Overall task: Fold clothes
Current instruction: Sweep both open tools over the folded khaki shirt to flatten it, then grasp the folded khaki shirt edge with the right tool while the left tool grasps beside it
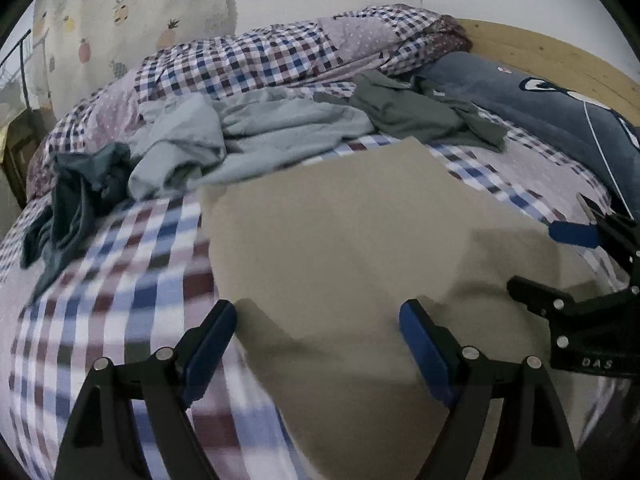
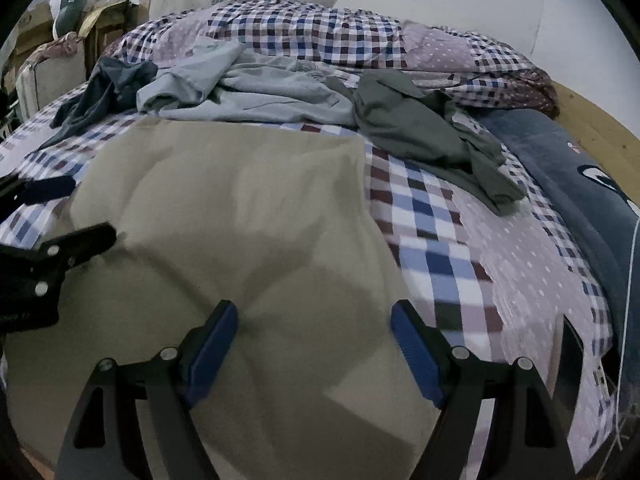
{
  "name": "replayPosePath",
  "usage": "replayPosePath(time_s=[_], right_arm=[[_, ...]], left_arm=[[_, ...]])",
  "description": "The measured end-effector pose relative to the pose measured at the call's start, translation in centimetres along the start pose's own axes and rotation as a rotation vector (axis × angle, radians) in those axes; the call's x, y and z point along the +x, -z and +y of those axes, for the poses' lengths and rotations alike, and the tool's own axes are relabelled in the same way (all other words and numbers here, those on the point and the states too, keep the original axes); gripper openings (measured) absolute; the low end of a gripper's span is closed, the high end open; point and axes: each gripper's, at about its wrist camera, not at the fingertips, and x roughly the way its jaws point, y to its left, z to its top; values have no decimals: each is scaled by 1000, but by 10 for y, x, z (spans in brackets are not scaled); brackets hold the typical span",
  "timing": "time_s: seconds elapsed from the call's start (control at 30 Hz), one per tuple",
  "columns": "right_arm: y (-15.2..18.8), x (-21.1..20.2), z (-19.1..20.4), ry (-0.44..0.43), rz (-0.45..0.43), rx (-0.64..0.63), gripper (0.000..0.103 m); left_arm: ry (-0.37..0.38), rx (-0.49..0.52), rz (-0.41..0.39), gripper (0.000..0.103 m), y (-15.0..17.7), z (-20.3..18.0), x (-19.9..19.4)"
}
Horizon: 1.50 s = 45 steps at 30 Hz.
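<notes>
Both tongs agape above beige garment

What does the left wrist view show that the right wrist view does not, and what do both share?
Only the left wrist view shows the left gripper from behind, open over the near left part of the beige garment, and the right gripper entering from the right edge.

Only the right wrist view shows the right gripper from behind, open over the beige garment, a cluttered shelf at far left, and a dark device near the bed's right edge.

Both show the checked sheet, light grey garment, dark green garment, dark teal garment and blue pillow.
</notes>
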Motion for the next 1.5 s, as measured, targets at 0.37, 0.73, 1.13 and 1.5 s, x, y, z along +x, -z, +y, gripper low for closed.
replayPosePath(time_s=[0.37,0.73,1.13,1.5], right_arm=[[41,-33,0,26,22,32,83],[60,-69,-6,36,-5,139,83],[71,-130,2,32,-163,162,83],[82,-168,35,2,-265,51,84]], left_arm=[[52,-87,53,87,60,-34,-46],[171,-76,175,87,100,-49,-75],[709,-679,313,87,126,43,-56],[909,-786,366,87,113,40,-31]])
